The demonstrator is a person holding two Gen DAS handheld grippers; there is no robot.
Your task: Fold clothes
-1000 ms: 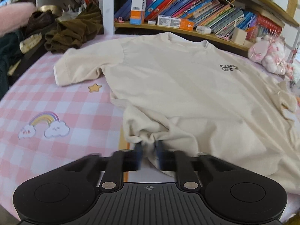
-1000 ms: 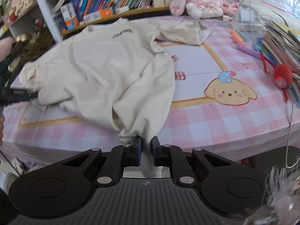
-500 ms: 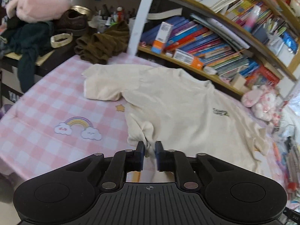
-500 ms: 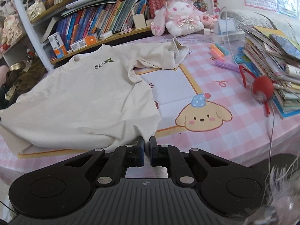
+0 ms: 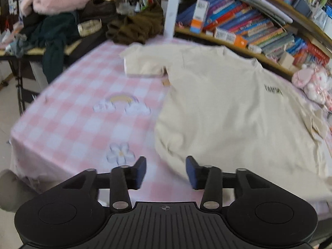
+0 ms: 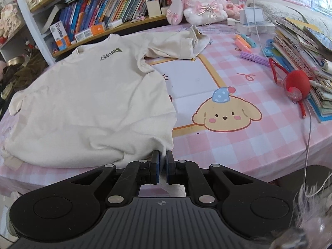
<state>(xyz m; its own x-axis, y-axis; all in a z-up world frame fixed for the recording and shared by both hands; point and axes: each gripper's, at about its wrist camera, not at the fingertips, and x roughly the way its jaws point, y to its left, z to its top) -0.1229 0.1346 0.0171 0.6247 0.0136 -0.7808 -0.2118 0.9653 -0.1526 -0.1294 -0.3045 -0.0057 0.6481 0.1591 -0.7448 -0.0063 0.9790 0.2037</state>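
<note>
Worktop (image 6: pixel 238 145) — pink-checked printed cloth. T-shirt (image 6: pixel 87 108), cream soft knit, lies spread flat, logo up, sleeves out; no fold shows, so all folding remains. Right gripper (image 6: pixel 162 159): jaws pinched on the hem corner. Left gripper (image 5: pixel 165 171): jaws wide, empty, beside the hem.

Both wrist views low at near table edge, facing bookshelf (image 5: pixel 259 27); share cream shirt (image 6: pixel 89 95).
</note>
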